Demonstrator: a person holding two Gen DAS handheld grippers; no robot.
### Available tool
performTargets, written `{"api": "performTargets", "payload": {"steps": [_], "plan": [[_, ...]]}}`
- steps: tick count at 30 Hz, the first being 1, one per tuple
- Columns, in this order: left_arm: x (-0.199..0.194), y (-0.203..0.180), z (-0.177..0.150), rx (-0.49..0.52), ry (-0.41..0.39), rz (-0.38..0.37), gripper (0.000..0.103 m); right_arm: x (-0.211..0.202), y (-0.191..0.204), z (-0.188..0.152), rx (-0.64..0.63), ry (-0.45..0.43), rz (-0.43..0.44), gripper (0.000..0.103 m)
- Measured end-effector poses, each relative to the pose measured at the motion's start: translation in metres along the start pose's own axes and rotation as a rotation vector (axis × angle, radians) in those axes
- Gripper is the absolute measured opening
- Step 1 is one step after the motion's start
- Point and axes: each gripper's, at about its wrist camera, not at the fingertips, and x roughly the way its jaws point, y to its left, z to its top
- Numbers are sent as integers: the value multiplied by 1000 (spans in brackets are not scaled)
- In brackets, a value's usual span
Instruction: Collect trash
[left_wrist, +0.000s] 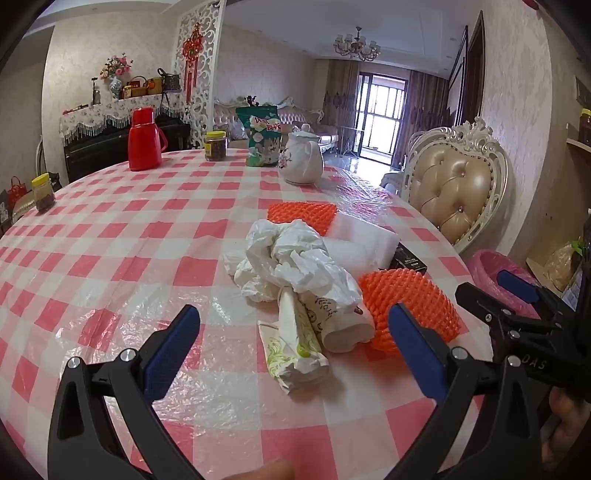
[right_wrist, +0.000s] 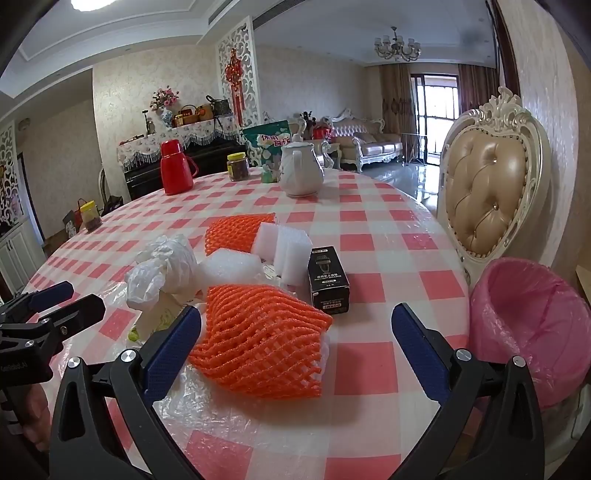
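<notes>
A pile of trash lies on the checked table (left_wrist: 110, 229): a crumpled white plastic bag (left_wrist: 291, 258), a paper cup (left_wrist: 343, 321), a green-printed wrapper (left_wrist: 291, 350), two orange foam nets (left_wrist: 410, 306) (left_wrist: 303, 216), white foam pieces (right_wrist: 291, 243) and a small black box (right_wrist: 328, 282). My left gripper (left_wrist: 295, 328) is open, its fingers on either side of the wrapper and cup, just short of them. My right gripper (right_wrist: 295, 328) is open over the near orange net (right_wrist: 262, 347). A pink-lined bin (right_wrist: 528, 325) stands beside the table at the right.
At the table's far side stand a red thermos (left_wrist: 144, 138), two jars (left_wrist: 215, 146) (left_wrist: 43, 192), a green snack bag (left_wrist: 263, 134) and a white teapot (left_wrist: 301, 157). A padded chair (left_wrist: 458, 184) stands at the right edge, behind the bin.
</notes>
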Motion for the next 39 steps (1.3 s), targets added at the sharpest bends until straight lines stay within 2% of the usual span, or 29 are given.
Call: {"api": "performTargets", "payload": {"steps": [39], "plan": [[0, 0, 0, -1, 4, -1, 98, 2, 0, -2, 0, 6, 0, 97]]}}
